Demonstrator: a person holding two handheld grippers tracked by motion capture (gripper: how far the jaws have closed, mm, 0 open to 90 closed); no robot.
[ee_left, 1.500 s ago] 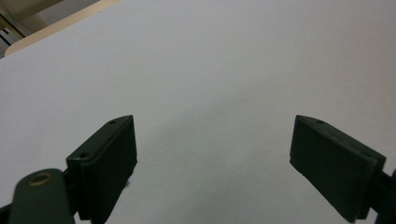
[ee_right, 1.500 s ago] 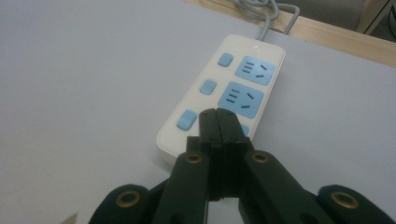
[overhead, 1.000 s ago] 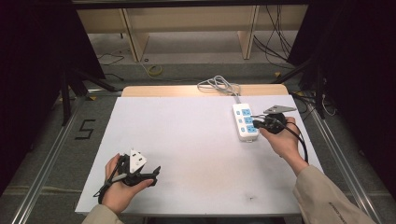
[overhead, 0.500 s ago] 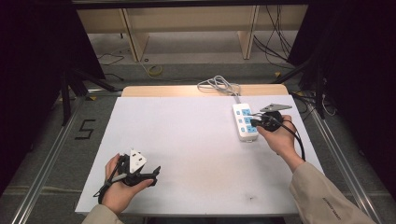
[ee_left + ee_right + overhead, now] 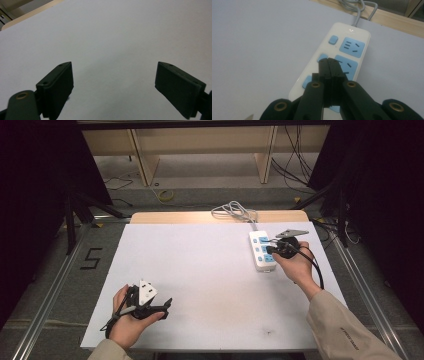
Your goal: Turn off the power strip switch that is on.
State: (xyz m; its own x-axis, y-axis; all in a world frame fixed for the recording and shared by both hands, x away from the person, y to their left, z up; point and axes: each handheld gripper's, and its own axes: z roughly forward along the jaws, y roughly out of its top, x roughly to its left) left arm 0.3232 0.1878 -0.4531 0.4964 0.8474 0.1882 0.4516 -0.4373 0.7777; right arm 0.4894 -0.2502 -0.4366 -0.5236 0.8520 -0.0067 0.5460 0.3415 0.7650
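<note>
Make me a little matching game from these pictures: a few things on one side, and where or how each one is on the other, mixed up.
Things:
1. power strip
2. left tongs
3. right tongs
4. grey cable

States or places:
A. jaws pressed together, tips over a blue switch
B. coiled at the far edge of the table
C. white with blue sockets, lying flat near the table's right side
D. jaws wide apart, nothing between them, above bare white table

Pairs: 1-C, 2-D, 3-A, 4-B
</note>
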